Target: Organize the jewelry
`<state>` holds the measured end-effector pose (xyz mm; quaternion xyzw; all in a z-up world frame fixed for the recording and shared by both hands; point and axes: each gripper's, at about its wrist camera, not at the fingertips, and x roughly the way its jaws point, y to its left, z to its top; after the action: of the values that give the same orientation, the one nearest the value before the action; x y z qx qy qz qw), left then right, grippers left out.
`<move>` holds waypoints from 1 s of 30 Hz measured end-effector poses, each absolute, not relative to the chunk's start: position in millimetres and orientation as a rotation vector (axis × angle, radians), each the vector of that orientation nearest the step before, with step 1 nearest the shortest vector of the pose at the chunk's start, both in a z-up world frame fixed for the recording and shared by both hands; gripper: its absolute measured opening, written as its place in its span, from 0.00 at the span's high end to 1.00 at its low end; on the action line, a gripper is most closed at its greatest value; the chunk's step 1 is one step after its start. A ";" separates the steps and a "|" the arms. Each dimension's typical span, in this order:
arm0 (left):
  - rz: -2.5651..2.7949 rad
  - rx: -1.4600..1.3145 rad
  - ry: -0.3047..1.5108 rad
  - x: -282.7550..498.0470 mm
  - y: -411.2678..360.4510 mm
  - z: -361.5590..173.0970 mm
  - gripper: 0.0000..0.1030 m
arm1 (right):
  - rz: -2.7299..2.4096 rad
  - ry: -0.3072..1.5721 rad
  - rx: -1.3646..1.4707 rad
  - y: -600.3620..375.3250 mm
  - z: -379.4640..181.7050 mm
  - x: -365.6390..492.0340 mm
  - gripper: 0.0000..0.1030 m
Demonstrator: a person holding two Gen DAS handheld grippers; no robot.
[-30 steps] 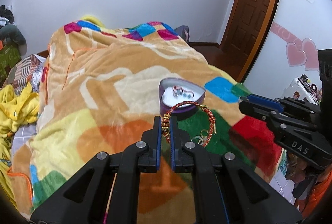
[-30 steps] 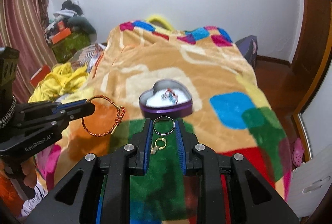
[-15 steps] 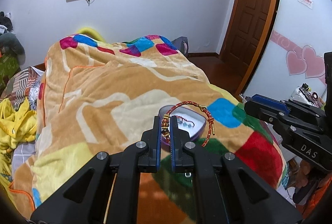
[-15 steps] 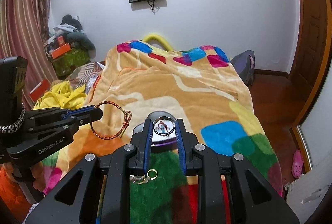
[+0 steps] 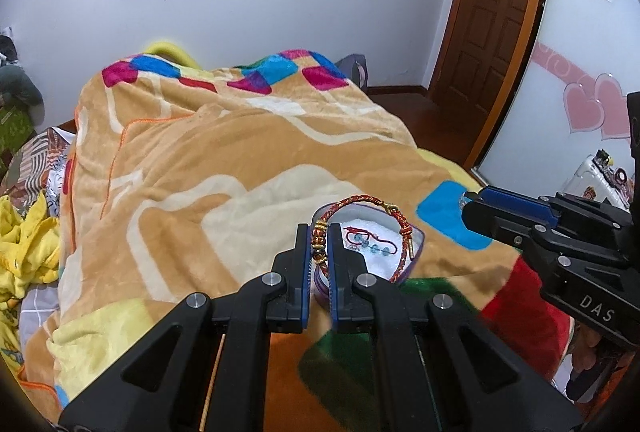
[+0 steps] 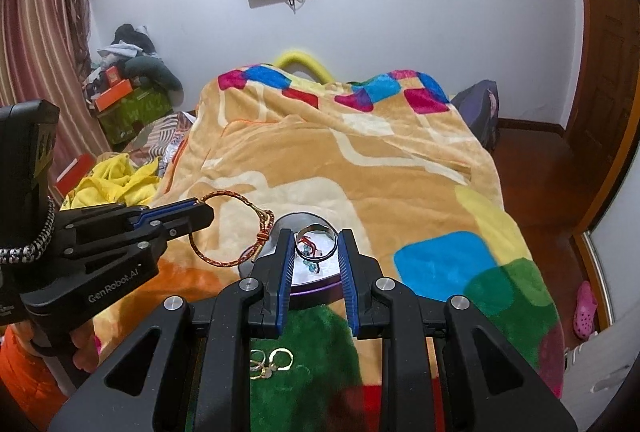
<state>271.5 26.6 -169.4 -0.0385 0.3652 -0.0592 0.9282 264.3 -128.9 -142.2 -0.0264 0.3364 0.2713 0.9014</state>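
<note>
My left gripper (image 5: 319,237) is shut on a red and gold braided bracelet (image 5: 362,200) and holds it above the purple heart-shaped jewelry box (image 5: 412,256). The box has a white lining with a red beaded bracelet (image 5: 370,240) in it. My right gripper (image 6: 316,238) is shut on a silver ring (image 6: 316,241) and holds it over the same box (image 6: 316,286). The left gripper (image 6: 200,214) with the braided bracelet (image 6: 234,230) shows at the left of the right wrist view. The right gripper (image 5: 470,202) shows at the right of the left wrist view.
The box sits on a bed under a patchwork blanket (image 6: 360,160). Several gold rings (image 6: 272,362) lie on the green patch near my right gripper. Yellow clothes (image 6: 116,182) lie at the left. A wooden door (image 5: 496,20) stands at the right.
Both grippers have risen and moved forward with their jewelry, and both now hang over the heart-shaped box. The gold rings have stayed on the blanket.
</note>
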 end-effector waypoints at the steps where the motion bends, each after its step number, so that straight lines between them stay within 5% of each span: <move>1: -0.121 -0.077 0.757 275.0 26.0 -172.6 0.94 | 0.562 0.701 -0.054 -128.1 -143.8 266.8 0.80; 30: -0.173 -0.038 0.854 304.2 10.0 -204.0 0.94 | 0.603 0.860 -0.126 -105.3 -189.3 304.7 0.80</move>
<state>304.2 10.0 -204.0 -0.0184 0.4134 -0.0836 0.9065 304.7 -105.3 -189.3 -0.0601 0.4102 0.2878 0.8633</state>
